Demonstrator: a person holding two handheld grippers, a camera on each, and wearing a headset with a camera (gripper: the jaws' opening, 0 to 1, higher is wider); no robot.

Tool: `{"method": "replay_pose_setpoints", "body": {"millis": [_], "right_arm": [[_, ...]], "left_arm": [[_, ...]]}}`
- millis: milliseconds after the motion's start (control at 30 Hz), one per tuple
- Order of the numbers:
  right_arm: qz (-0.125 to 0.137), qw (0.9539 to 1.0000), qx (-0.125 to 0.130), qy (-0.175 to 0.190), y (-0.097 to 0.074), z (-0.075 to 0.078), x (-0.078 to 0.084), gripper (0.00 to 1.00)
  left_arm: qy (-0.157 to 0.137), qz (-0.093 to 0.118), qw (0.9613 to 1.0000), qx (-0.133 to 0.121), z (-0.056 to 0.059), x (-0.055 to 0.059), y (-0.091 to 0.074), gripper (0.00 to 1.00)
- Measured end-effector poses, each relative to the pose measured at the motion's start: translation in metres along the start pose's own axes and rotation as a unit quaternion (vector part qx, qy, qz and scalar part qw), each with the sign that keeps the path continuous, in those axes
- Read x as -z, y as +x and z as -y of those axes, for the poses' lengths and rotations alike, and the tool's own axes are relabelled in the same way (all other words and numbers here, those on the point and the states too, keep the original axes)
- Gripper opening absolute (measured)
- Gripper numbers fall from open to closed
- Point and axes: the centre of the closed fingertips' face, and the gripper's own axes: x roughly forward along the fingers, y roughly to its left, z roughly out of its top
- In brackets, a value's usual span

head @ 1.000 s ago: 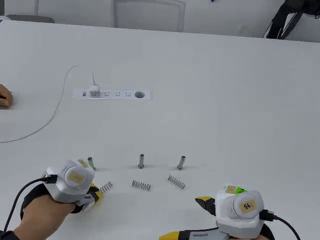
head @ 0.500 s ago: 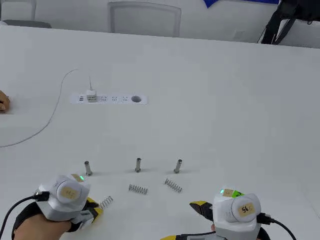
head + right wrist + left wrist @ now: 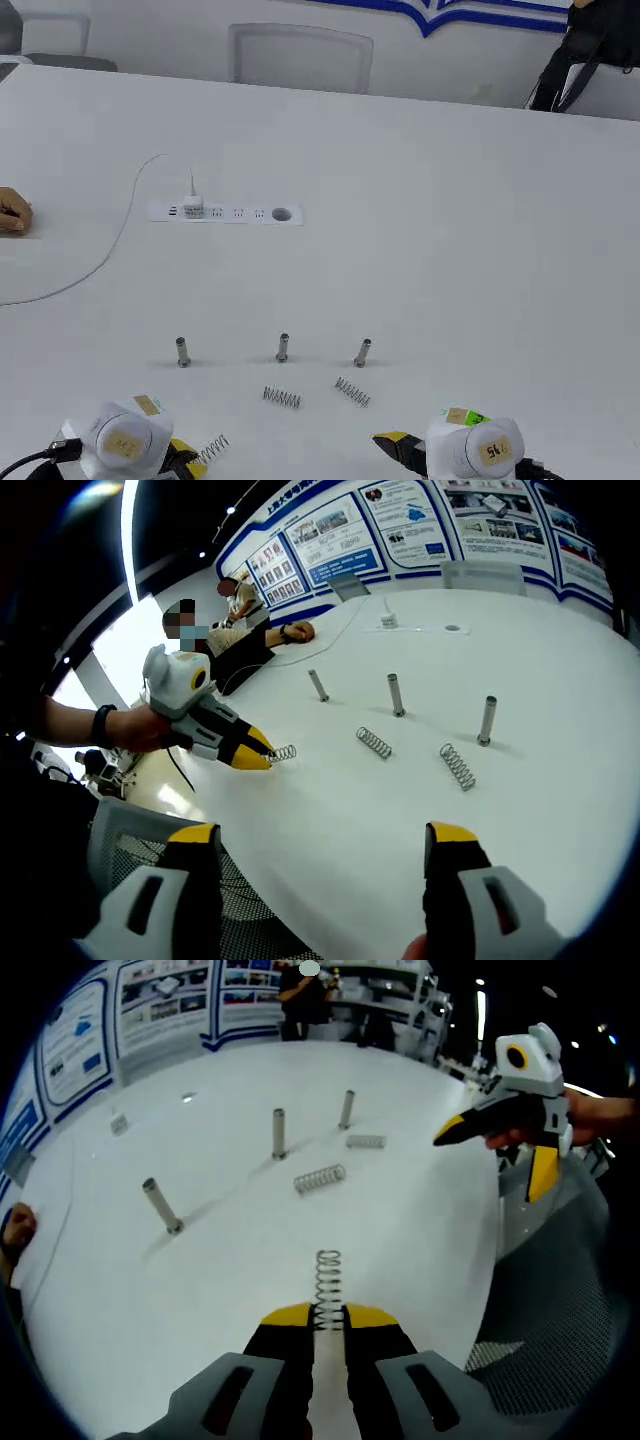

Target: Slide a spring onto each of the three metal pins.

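Note:
Three upright metal pins stand in a row on the white table: left pin (image 3: 182, 352), middle pin (image 3: 283, 347), right pin (image 3: 362, 352). Two springs lie in front of them, one (image 3: 282, 397) near the middle pin and one (image 3: 352, 392) near the right pin. A third spring (image 3: 327, 1275) (image 3: 213, 449) sticks out forward from my left gripper (image 3: 325, 1316), which is shut on its near end, low at the table's near left. My right gripper (image 3: 320, 835) stands open with nothing between its fingers, at the near right (image 3: 392, 446), short of the right-hand spring (image 3: 457, 765).
A white power strip (image 3: 225, 213) with a plug and a thin cable (image 3: 115, 240) lies farther back on the table. A person's hand (image 3: 12, 212) rests at the left edge. A chair (image 3: 300, 58) stands behind the far edge.
My left gripper has drawn back toward the near edge, and the left spring has come with it, farther from the left pin. The right gripper has also pulled back slightly. The head camera has tilted.

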Motion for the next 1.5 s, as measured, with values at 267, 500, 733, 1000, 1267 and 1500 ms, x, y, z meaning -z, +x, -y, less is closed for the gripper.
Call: {"method": "replay_pose_setpoints", "body": {"millis": [267, 500, 733, 1000, 1267, 1500], "right_arm": [[0.004, 1.0, -0.007, 0.001, 0.0, -0.002, -0.002, 0.81], [0.004, 0.9999, -0.011, 0.004, -0.001, -0.004, 0.0, 0.8], [0.01, 0.9996, -0.024, 0.013, 0.004, -0.007, -0.002, 0.76], [0.036, 0.998, -0.038, 0.035, 0.003, -0.007, -0.017, 0.69], [0.064, 0.995, -0.057, 0.052, 0.0, -0.009, -0.036, 0.55], [0.064, 0.9939, -0.076, 0.05, 0.003, -0.014, -0.044, 0.46]], "left_arm": [[0.0, 0.023, 0.9997, 0.0, 0.013, -0.016, -0.008, 0.1], [0.004, 0.038, 0.9993, 0.002, 0.018, -0.032, -0.014, 0.1], [0.012, 0.043, 0.999, 0.003, 0.023, -0.039, -0.014, 0.1], [0.018, 0.053, 0.9984, 0.011, 0.037, -0.049, -0.019, 0.1], [0.027, 0.069, 0.9971, 0.016, 0.044, -0.065, -0.023, 0.1], [0.049, 0.082, 0.9951, 0.024, 0.057, -0.081, -0.027, 0.1]]}}
